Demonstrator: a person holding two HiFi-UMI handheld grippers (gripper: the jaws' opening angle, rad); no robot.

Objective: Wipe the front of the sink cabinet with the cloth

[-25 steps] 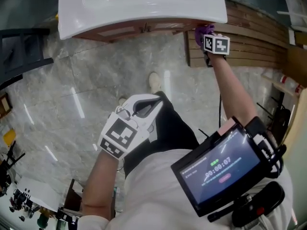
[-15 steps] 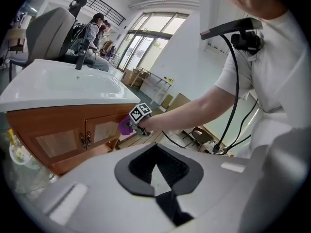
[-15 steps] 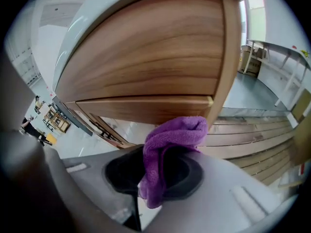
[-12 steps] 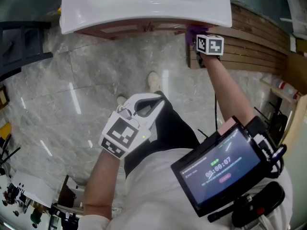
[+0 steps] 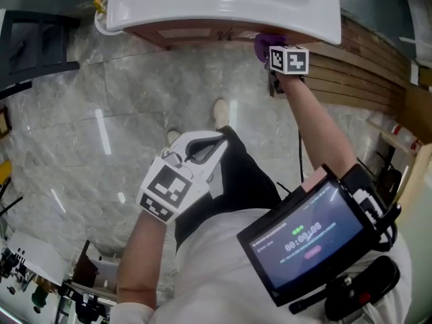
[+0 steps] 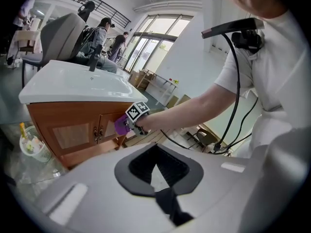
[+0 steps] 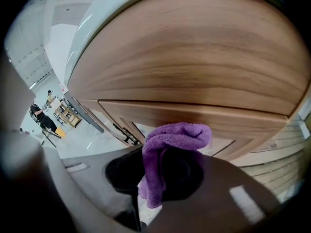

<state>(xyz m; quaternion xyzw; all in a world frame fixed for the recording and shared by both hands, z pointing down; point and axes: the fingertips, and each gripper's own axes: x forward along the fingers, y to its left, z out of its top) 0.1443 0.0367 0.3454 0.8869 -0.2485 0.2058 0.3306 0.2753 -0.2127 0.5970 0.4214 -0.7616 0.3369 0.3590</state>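
The wooden sink cabinet [image 5: 196,32] stands under a white basin [image 5: 223,9]; its doors also show in the left gripper view [image 6: 68,132]. My right gripper [image 5: 270,51] is shut on a folded purple cloth [image 5: 260,44] and holds it against the top right of the cabinet front, just under the basin rim. In the right gripper view the cloth [image 7: 170,142] hangs over the jaws, close to the wood panel [image 7: 194,72]. My left gripper [image 5: 201,148] is shut on nothing and is held back near my body, away from the cabinet.
A small bucket [image 6: 33,148] with bottles stands on the marble floor at the cabinet's left. A slatted wood panel [image 5: 368,59] lies to the right. My shoes [image 5: 217,115] are in front of the cabinet. A screen [image 5: 304,233] hangs at my chest.
The right gripper has slid the cloth a little leftward along the cabinet's top edge under the basin rim. The left gripper has stayed where it was.
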